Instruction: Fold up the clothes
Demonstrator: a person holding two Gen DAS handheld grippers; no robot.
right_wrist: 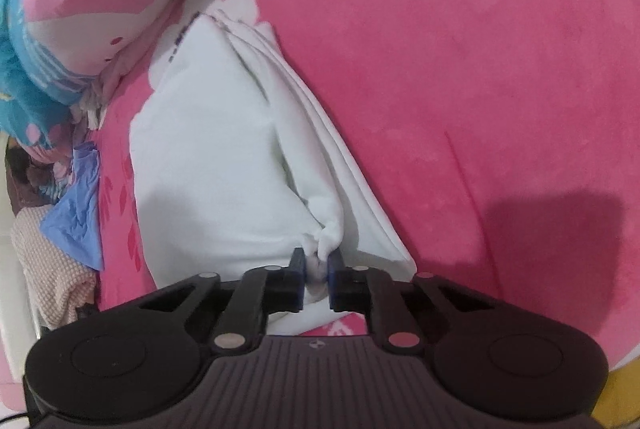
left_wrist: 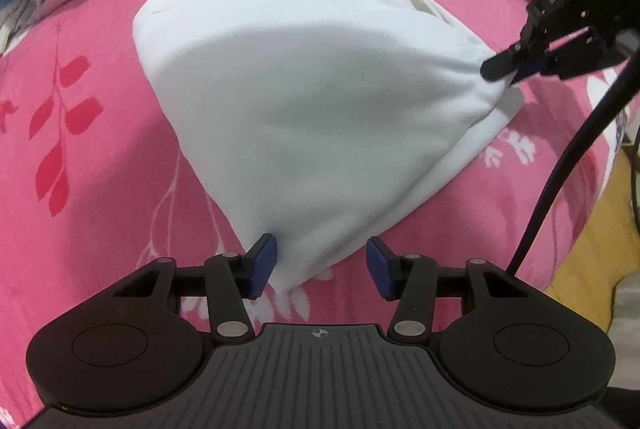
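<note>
Right at your left gripper (left_wrist: 320, 265), the jaws stand about half apart, angled steeply down, with the near corner of the white garment (left_wrist: 304, 117) sitting between the blue pads (left_wrist: 262, 265). The left pad is just against the cloth edge; the right pad looks clear of it, so nothing is pinched there.

Your right gripper (right_wrist: 317, 269) also tips down, and its jaws are drawn in narrow, clamping a bunched nub of the white garment (right_wrist: 224, 169) between them. From the left wrist view you see that same gripper (left_wrist: 506, 67) biting the garment's right-hand corner, its black cable (left_wrist: 560, 169) trailing down toward you.

The garment lies folded on the pink floral bedspread (left_wrist: 100, 189), its layered edges stacked along the right side in the right wrist view. To the right of it there is broad bare bedspread (right_wrist: 460, 69). To the left, a blue cloth (right_wrist: 78, 213) and a knitted beige piece (right_wrist: 48, 261) sit near the bed's edge. Farther off, a rumpled pink and blue quilt (right_wrist: 80, 9) crowds the garment's far corner.
</note>
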